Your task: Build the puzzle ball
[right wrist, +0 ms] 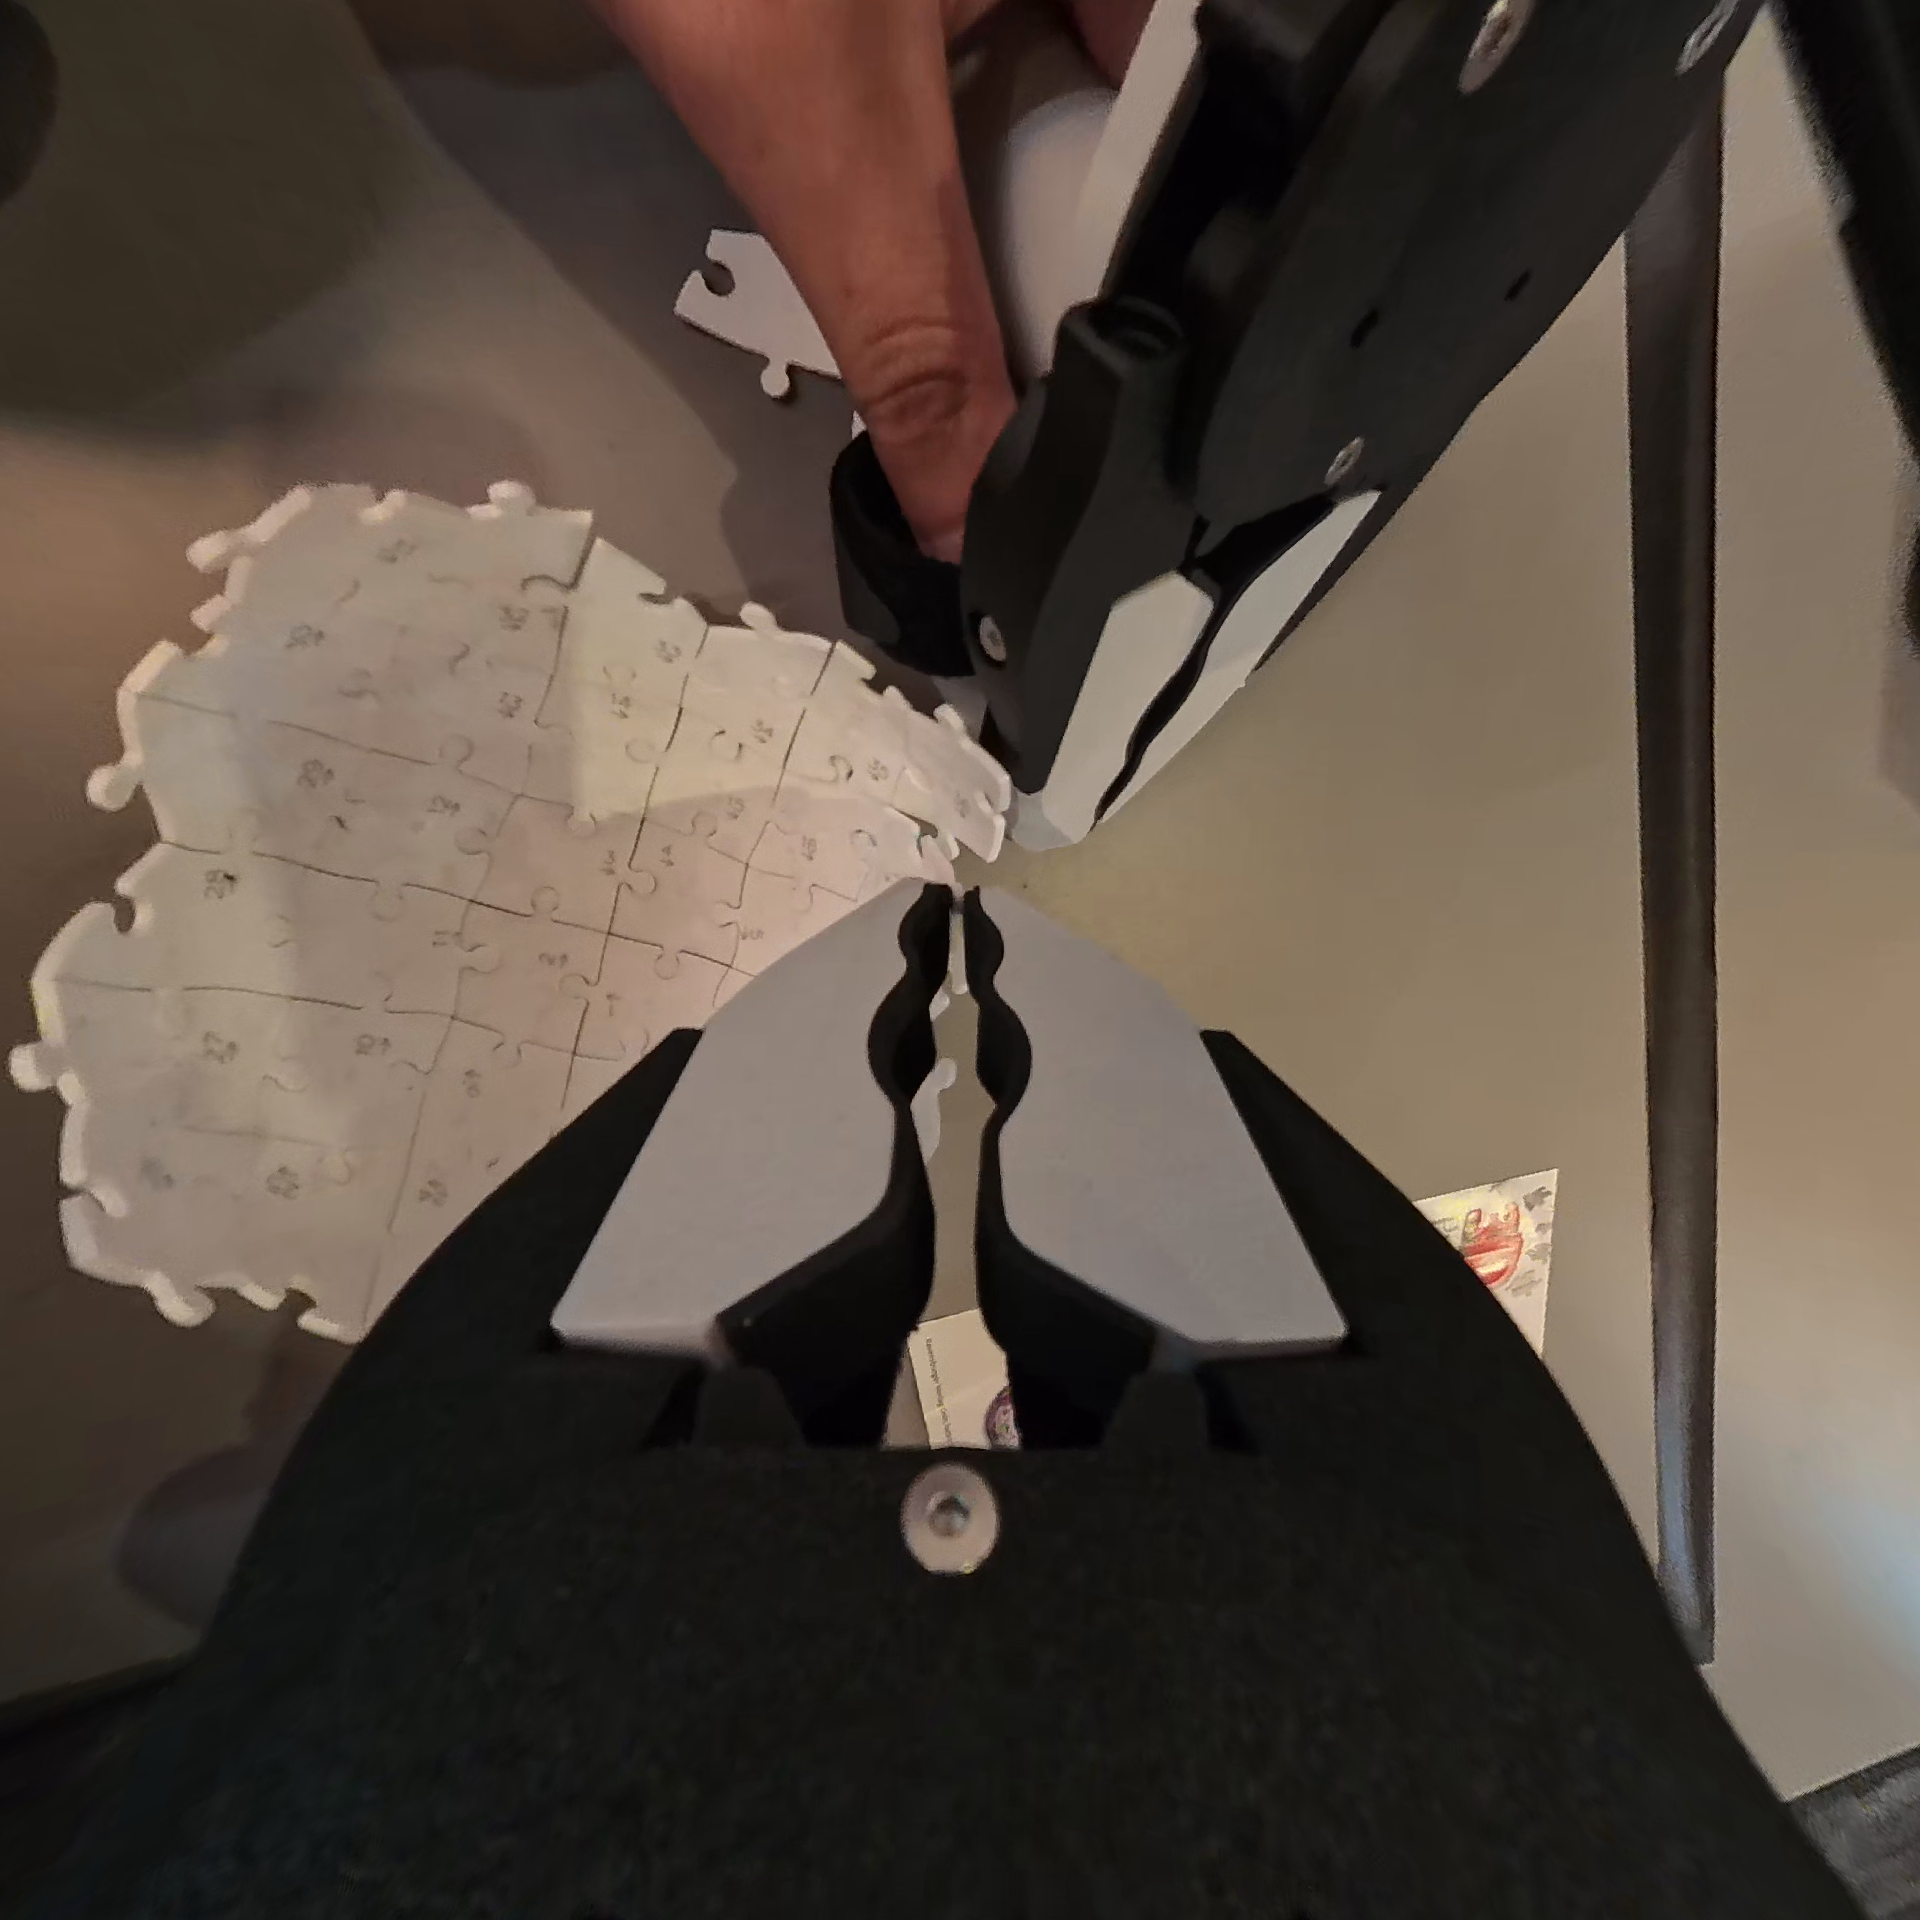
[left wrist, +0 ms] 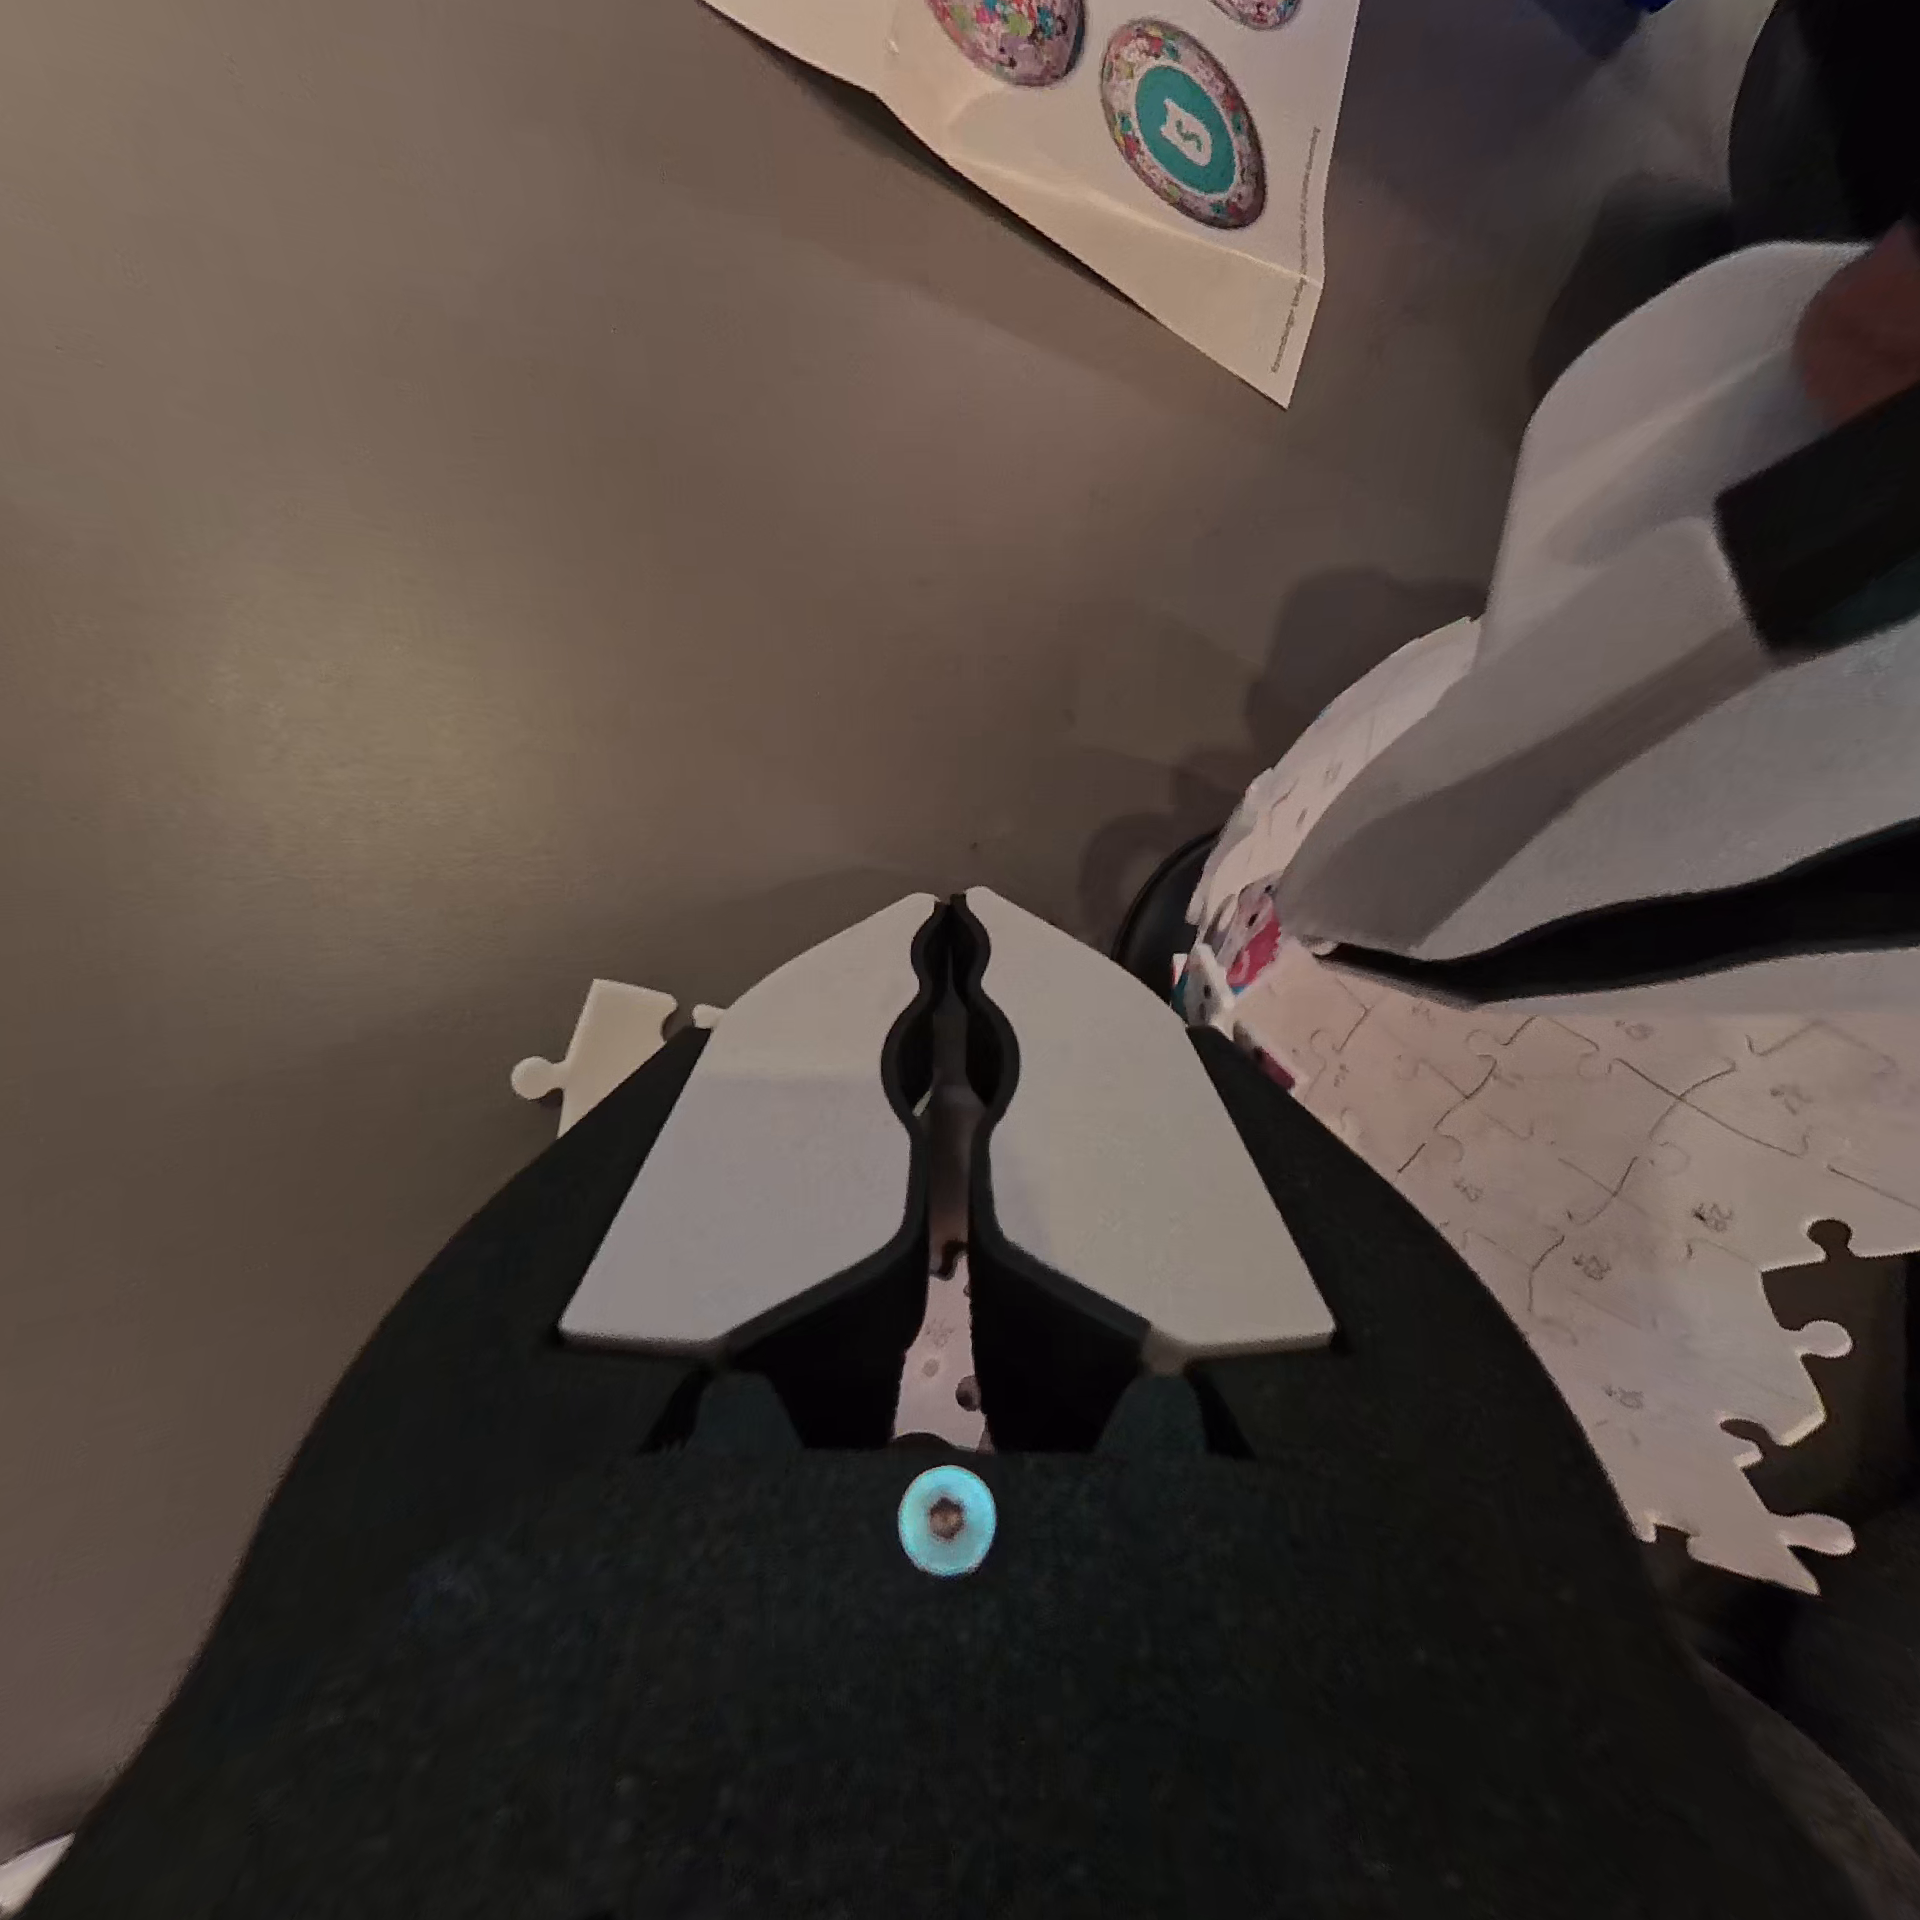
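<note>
Smooth grey table (left wrist: 416, 520) bears a curved white puzzle shell (right wrist: 364, 883) of knobbed pieces. Left gripper (left wrist: 954, 909) and right gripper (right wrist: 961, 899) each pinch its rim.

Likely home or hobby room: plain grey tabletop (left wrist: 416, 520), printed instruction sheet (left wrist: 1195, 239).

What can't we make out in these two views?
- Left wrist view: what, if anything, the left gripper pinches; its fingers hide it.
- Right wrist view: white sliver in the right gripper, edge-on; piece or edge of puzzle shell, unclear.
- Right wrist view: loose piece, partly behind the hand.
- Left wrist view: printed sheet, cut by top edge.
</note>
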The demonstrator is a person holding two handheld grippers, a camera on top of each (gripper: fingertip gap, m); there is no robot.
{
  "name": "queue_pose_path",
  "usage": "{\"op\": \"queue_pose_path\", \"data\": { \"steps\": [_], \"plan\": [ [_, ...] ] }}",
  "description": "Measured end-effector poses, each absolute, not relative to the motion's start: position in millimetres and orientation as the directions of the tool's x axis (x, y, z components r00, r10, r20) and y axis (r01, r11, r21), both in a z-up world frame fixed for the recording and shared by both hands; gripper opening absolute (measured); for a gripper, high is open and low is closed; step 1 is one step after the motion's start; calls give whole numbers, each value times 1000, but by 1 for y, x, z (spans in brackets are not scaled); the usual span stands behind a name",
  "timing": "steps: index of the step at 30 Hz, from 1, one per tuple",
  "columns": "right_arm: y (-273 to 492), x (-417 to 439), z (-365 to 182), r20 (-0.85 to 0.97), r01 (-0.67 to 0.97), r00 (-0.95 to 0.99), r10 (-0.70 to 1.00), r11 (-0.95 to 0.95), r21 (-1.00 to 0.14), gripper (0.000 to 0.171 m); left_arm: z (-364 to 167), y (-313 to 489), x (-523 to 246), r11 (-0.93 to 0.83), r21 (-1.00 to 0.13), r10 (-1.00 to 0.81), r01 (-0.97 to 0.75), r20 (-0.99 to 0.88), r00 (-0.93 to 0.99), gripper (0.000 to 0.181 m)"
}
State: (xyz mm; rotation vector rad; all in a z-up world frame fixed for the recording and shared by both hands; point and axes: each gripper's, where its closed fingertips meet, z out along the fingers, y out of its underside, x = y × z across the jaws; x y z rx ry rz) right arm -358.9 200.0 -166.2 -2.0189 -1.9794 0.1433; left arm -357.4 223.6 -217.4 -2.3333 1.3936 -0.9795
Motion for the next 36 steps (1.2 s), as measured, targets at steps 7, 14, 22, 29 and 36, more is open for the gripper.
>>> {"op": "queue_pose_path", "data": {
  "steps": [7, 14, 22, 29, 36],
  "plan": [
    [204, -359, -169, 161, 966, 60, 985, -17, -258, 3, -217, 224, -360, -520, -515, -846, -682, 417, 331, 0],
    [207, -359, -171, 199, 971, 51, 979, -2, -238, 4, -217, 218, -357, -512, -508, -847, -693, 434, 307, 0],
    [210, -362, -173, 226, 973, 38, 973, 16, -230, 4, -217, 220, -361, -524, -506, -840, -685, 439, 319, 0],
    [213, -363, -173, 246, 973, 24, 969, 34, -228, 7, -217, 221, -362, -528, -503, -839, -684, 435, 328, 0],
    [215, -363, -171, 262, 973, 13, 965, 49, -227, 13, -217, 221, -362, -532, -504, -835, -680, 444, 325, 0]
  ]
}}
